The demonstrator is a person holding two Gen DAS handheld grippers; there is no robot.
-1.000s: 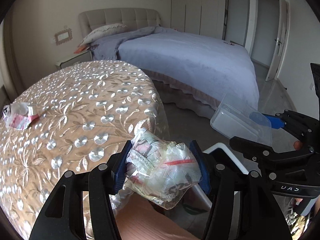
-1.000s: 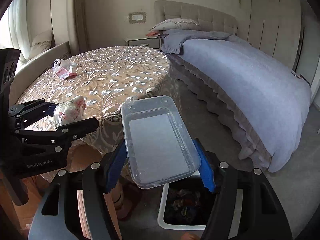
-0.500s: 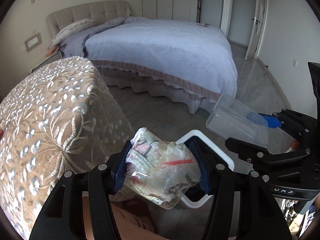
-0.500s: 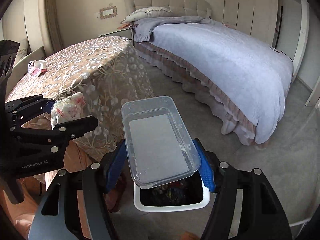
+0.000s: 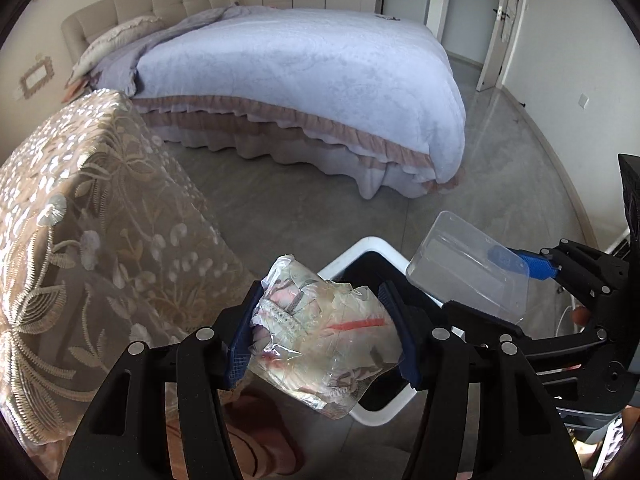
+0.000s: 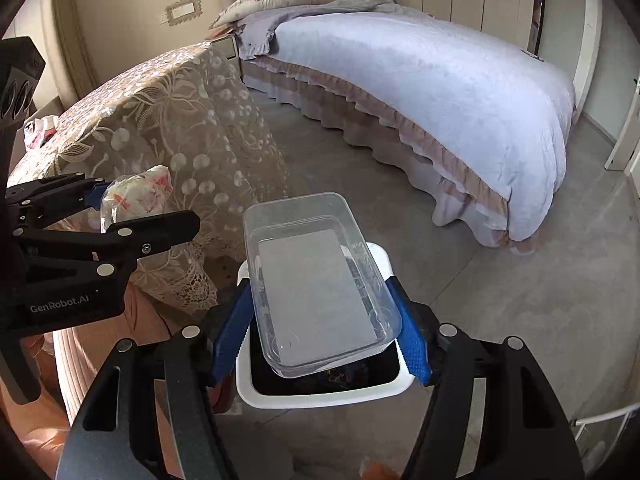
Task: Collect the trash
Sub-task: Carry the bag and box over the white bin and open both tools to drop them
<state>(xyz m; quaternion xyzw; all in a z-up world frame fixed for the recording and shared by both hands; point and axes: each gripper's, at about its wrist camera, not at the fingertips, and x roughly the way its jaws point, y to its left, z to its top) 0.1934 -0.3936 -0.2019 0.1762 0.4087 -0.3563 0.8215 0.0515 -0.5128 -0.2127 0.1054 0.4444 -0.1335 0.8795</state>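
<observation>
The step in hand looks like the drop: both loads are carried over the white bin (image 6: pixel 320 394), which stands on the floor at about 6 o'clock in the right wrist view, just beside the cloth-draped counter (image 6: pixel 168 120).

To do it well, I would bring the larger load in first. The right hand-held gripper (image 6: pixel 320 344) is clamped on a clear plastic tub (image 6: pixel 316 280), whose near end hangs above the bin's opening. Tip it long end down so it slides in rather than bridging the rim. The left hand-held gripper (image 5: pixel 322 338) pinches a crumpled clear wrapper bundle (image 5: pixel 320 336), at 7 o'clock of the bin's mouth in the left wrist view. Centre it over the opening before spreading the jaws, since light film may cling to a pad or drift.

Hard to make out: the bin's contents are dark and mostly covered by the tub, so how full it is stays unclear. A small piece of litter (image 6: pixel 40 132) on the counter at 9 o'clock is partly hidden by the left tool.
</observation>
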